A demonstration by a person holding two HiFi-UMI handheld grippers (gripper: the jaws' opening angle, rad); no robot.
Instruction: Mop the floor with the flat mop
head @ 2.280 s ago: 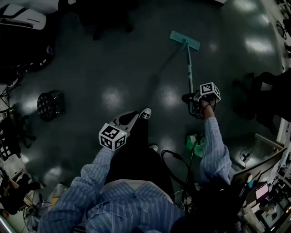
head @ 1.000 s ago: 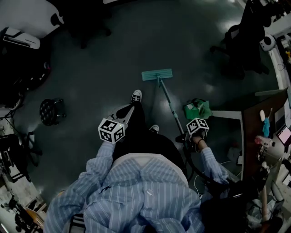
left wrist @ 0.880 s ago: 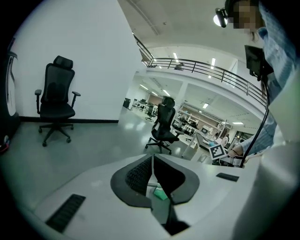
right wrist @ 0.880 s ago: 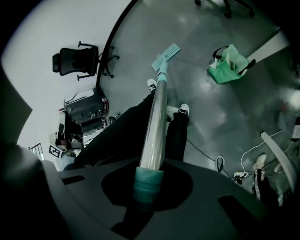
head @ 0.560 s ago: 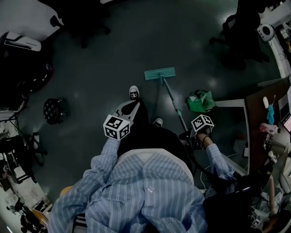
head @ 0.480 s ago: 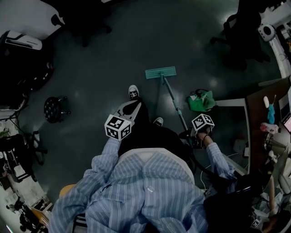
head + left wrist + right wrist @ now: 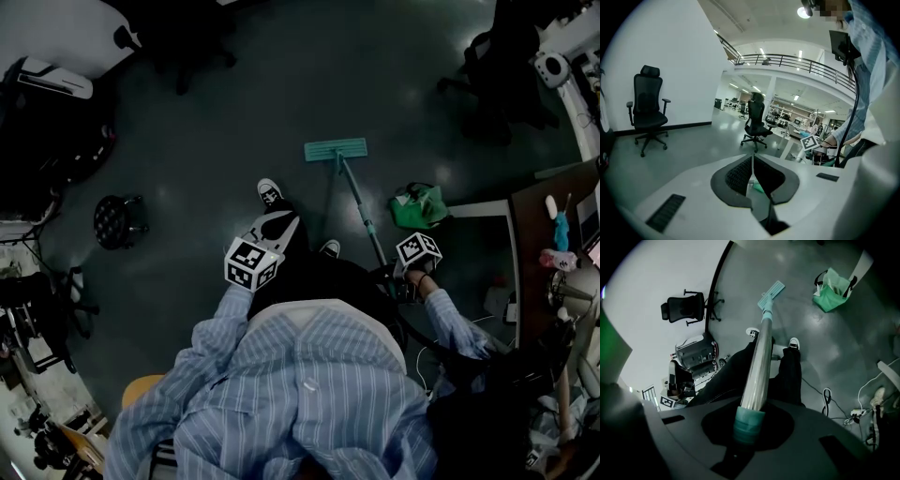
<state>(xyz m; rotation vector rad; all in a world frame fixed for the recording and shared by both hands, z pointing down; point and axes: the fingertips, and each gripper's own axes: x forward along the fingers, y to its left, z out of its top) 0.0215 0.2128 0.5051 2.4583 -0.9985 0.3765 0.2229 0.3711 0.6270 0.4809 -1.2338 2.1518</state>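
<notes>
Flat mop gripped by one claw only: slip and snag risk

The teal end of the pole is pinched in the right claw. The pad is laid flat on the floor, ahead of the shoes. The left claw is pressed together on nothing, well apart from the pole. With a single grip at the very end, the pole could be twisted or pulled loose on a hard push. The green bag near the pole and the cables by the feet could be snagged on a wide sweep.
</notes>
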